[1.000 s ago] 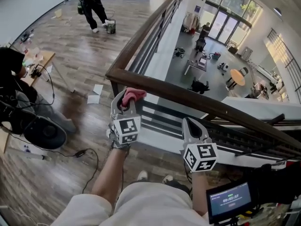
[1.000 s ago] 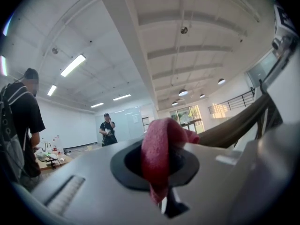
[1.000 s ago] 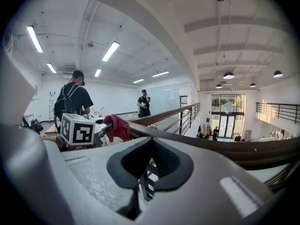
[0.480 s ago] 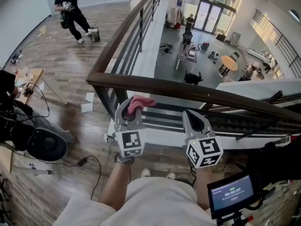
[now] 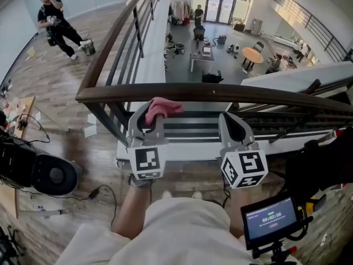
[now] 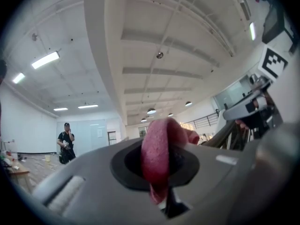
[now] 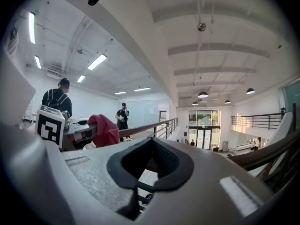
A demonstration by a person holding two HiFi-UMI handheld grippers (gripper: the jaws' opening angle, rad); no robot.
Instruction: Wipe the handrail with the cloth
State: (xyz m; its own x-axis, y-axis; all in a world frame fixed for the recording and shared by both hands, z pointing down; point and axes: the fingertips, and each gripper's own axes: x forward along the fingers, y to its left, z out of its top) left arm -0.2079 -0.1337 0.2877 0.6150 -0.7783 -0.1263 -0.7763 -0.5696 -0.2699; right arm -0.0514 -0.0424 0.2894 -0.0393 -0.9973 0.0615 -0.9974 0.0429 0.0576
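Head view: both grippers are held up side by side just under the near side of the handrail (image 5: 231, 91), which runs left-right across the frame, with a lower floor far below beyond it. The left gripper (image 5: 146, 114) is clamped on the pink cloth (image 5: 163, 106). The cloth's free end sticks up and right, overlapping the rail's lower edge, and I can't tell whether it actually touches. The left gripper view confirms the grip: the cloth (image 6: 158, 149) is pinched between the closed pads and fills the gap. It shows mostly ceiling, so that gripper is pointing upward. The right gripper (image 5: 233, 126) has its jaws together with nothing between them. That is only clear in the right gripper view (image 7: 149, 165), which also catches the left gripper (image 7: 70, 131) and the cloth (image 7: 104, 129) from the side, level with the handrail (image 7: 147, 125). Both marker cubes face the head camera, left cube (image 5: 147, 162) and right cube (image 5: 246, 170). The forearms reach forward from the torso with the wrists tilted up. A person (image 5: 58, 26) stands far off on the wood floor, visible in all three views.
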